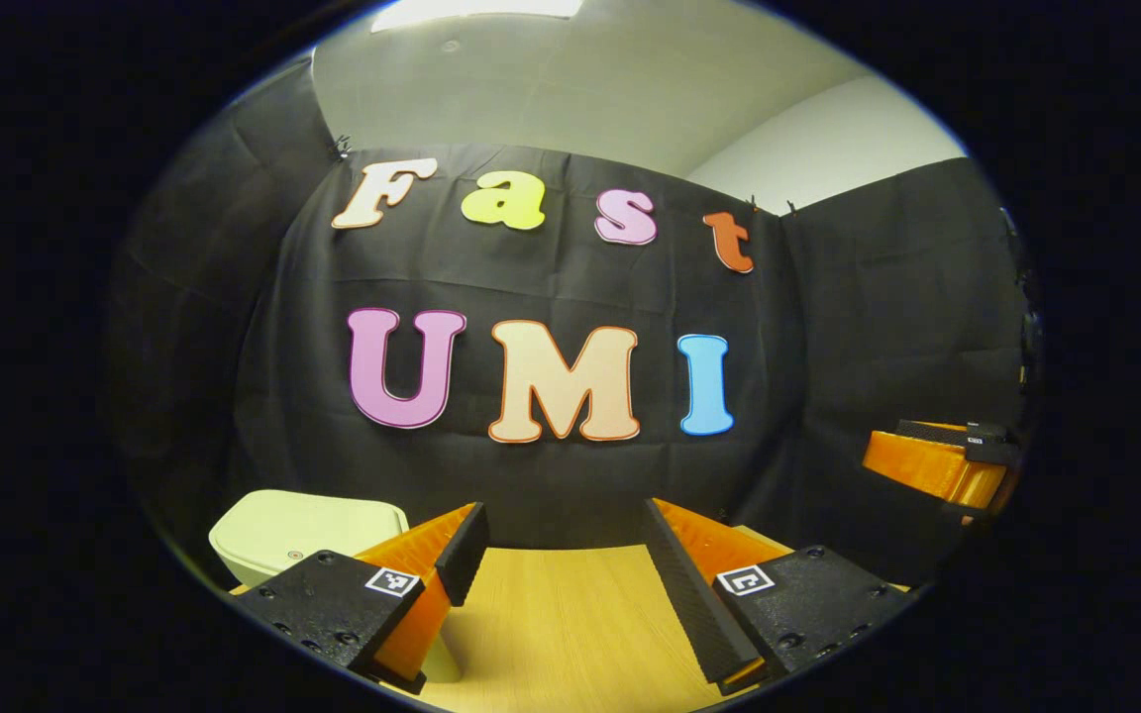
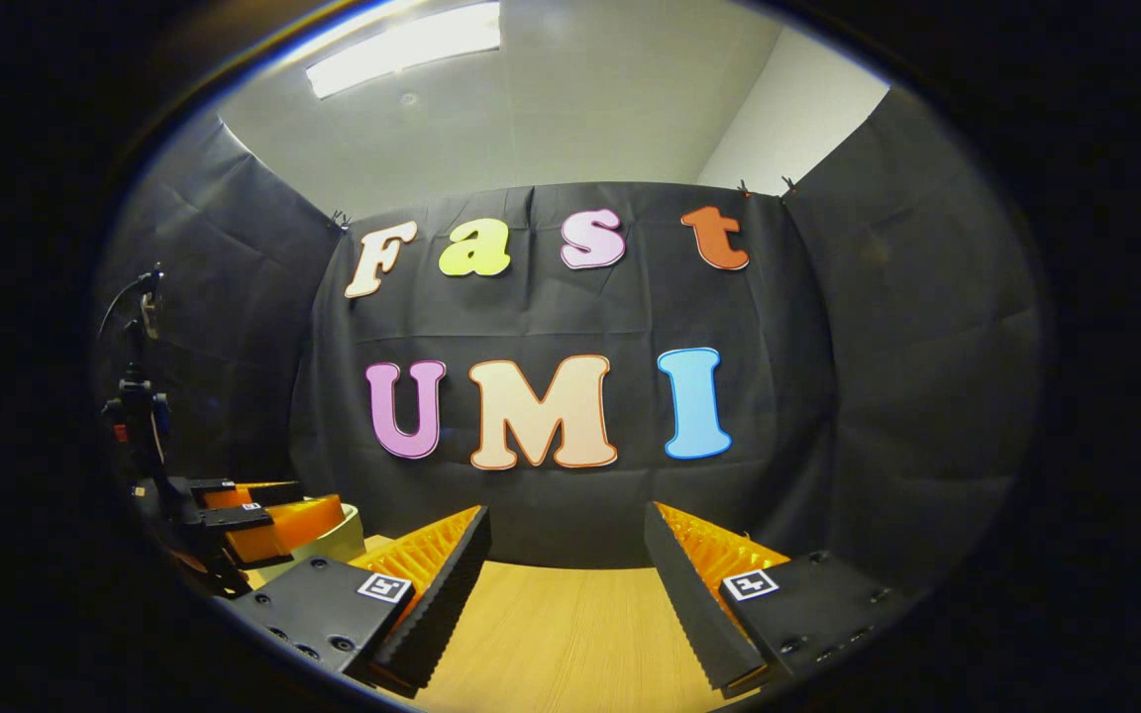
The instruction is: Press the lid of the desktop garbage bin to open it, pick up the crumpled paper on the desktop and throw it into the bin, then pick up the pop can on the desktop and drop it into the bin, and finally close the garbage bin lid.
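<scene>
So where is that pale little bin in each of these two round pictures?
Left gripper view: the bin sits lower left, lid shut, just behind the left tongs' left finger.
Right gripper view: a pale sliver of the bin peeks out at lower left, behind the left tongs.
Shared landmark: the wooden tabletop meeting the black cloth wall.

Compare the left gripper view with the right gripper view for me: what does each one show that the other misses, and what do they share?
Left gripper view: the garbage bin's closed lid in full, beside the left gripper, plus the right gripper far off at the right edge.

Right gripper view: a ceiling light, a stand with cables at the left, and the left gripper seen from outside, in front of the bin.

Both: the wooden desktop and each camera's own gripper, jaws open, holding nothing.
</scene>
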Available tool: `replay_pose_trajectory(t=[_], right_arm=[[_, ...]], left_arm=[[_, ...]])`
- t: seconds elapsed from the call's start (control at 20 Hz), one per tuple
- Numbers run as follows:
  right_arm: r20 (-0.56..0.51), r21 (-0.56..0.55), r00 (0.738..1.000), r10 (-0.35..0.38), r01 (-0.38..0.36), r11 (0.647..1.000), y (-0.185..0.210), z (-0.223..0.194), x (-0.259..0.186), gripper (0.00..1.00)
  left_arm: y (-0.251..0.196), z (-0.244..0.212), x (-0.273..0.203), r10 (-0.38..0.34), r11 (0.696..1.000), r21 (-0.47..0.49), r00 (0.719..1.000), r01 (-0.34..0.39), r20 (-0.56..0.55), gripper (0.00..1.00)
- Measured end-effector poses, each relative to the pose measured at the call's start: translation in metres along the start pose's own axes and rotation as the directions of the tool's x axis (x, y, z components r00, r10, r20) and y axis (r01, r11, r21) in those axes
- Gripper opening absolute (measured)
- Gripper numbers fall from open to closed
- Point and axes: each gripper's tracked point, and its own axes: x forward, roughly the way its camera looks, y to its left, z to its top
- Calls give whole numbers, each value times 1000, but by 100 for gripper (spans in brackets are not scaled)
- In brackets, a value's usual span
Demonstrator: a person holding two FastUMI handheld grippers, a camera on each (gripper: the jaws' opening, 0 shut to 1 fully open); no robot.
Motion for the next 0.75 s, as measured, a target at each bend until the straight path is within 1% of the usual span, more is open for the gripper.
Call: replay_pose_trajectory(t=[0.4, 0.5, 0.75], right_arm=[[13, -6, 1000, 0, 0, 1000, -1, 8, -7, 98], [19, -8, 1000, 2, -2, 1000, 0, 11, -8, 98], [23, -22, 1000, 6, -5, 1000, 4, 13, -11, 98]], left_arm=[[-22, 28, -4, -47, 998, 44, 998, 45, 52, 93], [-31, 33, -6, -72, 996, 51, 995, 68, 65, 93], [-44, 35, -14, -107, 992, 76, 992, 101, 73, 92]])
